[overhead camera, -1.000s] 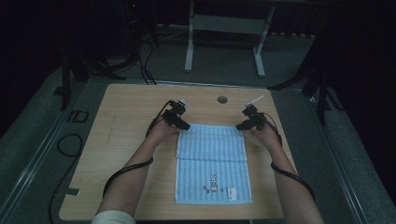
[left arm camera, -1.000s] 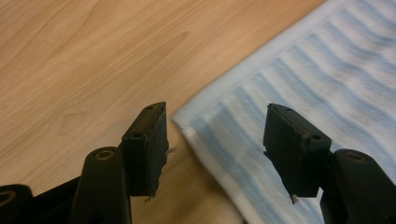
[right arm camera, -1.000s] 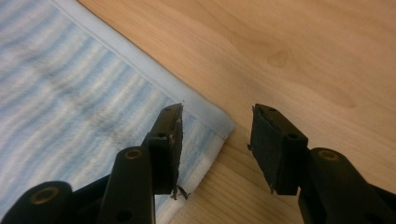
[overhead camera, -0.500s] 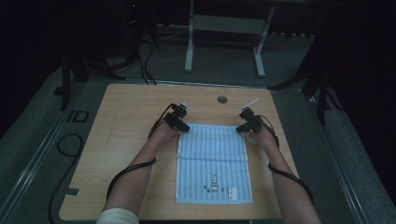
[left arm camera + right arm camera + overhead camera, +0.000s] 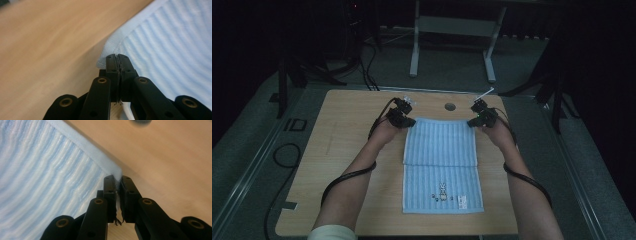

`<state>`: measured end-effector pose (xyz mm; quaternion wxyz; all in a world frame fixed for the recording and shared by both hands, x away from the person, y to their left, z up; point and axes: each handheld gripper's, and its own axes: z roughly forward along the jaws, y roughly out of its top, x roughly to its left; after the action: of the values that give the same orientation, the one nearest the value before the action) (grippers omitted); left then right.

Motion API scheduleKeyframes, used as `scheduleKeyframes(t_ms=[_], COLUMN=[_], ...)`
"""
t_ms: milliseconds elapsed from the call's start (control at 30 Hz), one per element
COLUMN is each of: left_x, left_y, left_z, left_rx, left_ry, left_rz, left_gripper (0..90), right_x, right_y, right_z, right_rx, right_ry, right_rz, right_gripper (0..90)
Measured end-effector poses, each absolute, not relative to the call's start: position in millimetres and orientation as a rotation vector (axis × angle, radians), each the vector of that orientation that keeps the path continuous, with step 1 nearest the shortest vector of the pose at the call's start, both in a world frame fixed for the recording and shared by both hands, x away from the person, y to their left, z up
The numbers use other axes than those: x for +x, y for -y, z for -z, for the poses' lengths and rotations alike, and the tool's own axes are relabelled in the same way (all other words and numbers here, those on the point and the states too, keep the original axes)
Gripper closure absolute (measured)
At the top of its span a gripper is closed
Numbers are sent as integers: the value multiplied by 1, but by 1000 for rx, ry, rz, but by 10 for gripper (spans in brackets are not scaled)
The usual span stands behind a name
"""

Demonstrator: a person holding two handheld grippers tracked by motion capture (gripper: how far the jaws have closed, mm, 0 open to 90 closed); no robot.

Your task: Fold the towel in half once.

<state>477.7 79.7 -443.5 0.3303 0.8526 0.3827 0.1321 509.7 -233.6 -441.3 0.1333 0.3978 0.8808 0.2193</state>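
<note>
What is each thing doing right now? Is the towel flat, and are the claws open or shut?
Towel: far edge lifted, near part flat on table.
Left gripper: jaws shut on towel's far corner.
Right gripper: jaws shut on the other far corner.

This looks like a lab or recording studio set up for capturing handling work, not a home. A plain light-wood table (image 5: 342, 165) with a round cable hole (image 5: 450, 106) stands alone on grey carpet (image 5: 252, 165), ringed by metal floor rails (image 5: 259, 150). The surroundings are kept dark, with black stands (image 5: 284, 85) and loose black cables (image 5: 362, 65) trailing across the floor behind it. A second, white-framed table (image 5: 452, 30) stands farther back. Thick cables (image 5: 347, 177) trail along the person's forearms on the table, fitting an instrumented setup.
</note>
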Motion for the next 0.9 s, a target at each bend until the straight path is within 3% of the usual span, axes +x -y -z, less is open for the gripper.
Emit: scheduleKeyframes(t_ms=[267, 433, 633, 900], left_x=[465, 440, 400, 348], left_y=[-97, -101, -110, -112], left_z=[373, 358, 374, 428], left_rx=[2135, 2073, 2082, 2087], left_ry=[-958, -889, -817, -760], left_rz=[-481, -532, -490, -290], left_gripper=[877, 875, 875, 875], right_x=[502, 483, 438, 381], right_y=[241, 241, 245, 265], right_z=[361, 333, 338, 390], right_rx=[1059, 980, 864, 797], right_ry=[-2433, -2396, -2409, -2504], right_rz=[-777, -826, -897, -929], right_gripper=[834, 833, 833, 833])
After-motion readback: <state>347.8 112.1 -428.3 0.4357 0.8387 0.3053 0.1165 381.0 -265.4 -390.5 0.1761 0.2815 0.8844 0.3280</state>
